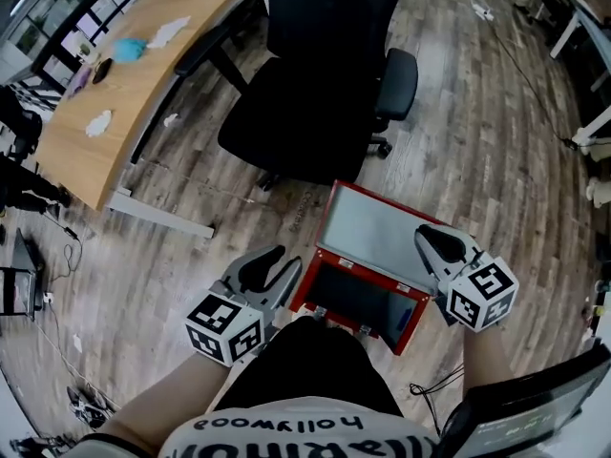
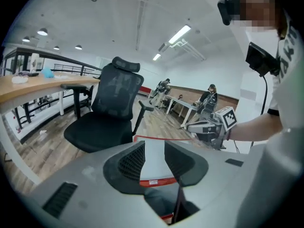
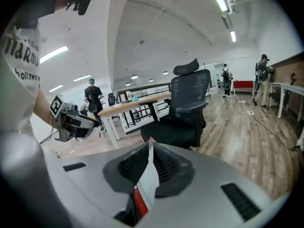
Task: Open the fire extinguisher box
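While our right tongs pinch the lid of the red fire extinguisher box on the floor, we should swing it back steadily; our left tongs stand wide and empty just beside the box, ready to brace it.

Glossy red metal box with matt grey lid on wood-plank floor

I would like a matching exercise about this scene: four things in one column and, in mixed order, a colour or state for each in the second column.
Things:
1. office chair
2. box lid
3. left gripper
4. right gripper

Colour or state:
A. closed on the edge of the box lid
B. black
C. jaws apart, gripping nothing
D. raised, grey inner face showing

Pairs: 1-B, 2-D, 3-C, 4-A
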A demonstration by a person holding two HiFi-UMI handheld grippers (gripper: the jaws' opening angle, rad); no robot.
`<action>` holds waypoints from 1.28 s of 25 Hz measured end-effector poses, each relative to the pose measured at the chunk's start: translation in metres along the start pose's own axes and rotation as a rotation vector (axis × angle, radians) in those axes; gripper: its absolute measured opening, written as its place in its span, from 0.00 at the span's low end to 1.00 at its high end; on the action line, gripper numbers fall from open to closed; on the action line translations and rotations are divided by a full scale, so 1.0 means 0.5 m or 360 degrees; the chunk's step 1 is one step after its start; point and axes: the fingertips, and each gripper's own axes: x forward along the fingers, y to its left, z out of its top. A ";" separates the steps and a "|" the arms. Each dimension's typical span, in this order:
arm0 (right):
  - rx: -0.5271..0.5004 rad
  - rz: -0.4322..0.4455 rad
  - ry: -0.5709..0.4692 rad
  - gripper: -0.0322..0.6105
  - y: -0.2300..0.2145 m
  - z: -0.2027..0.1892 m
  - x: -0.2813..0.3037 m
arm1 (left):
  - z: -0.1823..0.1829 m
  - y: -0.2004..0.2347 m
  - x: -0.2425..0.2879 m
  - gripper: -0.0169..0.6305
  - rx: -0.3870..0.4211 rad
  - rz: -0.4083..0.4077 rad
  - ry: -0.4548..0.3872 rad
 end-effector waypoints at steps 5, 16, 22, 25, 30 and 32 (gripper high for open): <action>-0.0037 -0.0016 -0.0041 0.07 0.099 0.056 -0.104 | 0.055 -0.107 -0.034 0.23 0.0146 -0.0242 -0.0085; 0.0008 -0.0250 -0.0327 0.07 0.367 0.156 -0.216 | 0.113 -0.186 -0.215 0.08 0.0063 -0.0558 -0.0119; -0.0091 -0.0419 -0.0337 0.07 0.512 0.158 -0.258 | 0.136 -0.213 -0.330 0.08 0.0248 -0.0719 -0.0264; -0.0118 -0.0457 -0.0322 0.07 0.572 0.146 -0.278 | 0.129 -0.239 -0.377 0.08 0.0332 -0.0799 -0.0284; -0.0106 -0.0467 -0.0336 0.07 0.649 0.123 -0.313 | 0.089 -0.294 -0.438 0.07 0.0495 -0.0950 -0.0217; -0.0119 -0.0473 -0.0312 0.07 0.681 0.112 -0.326 | 0.072 -0.307 -0.462 0.06 0.0510 -0.1001 -0.0173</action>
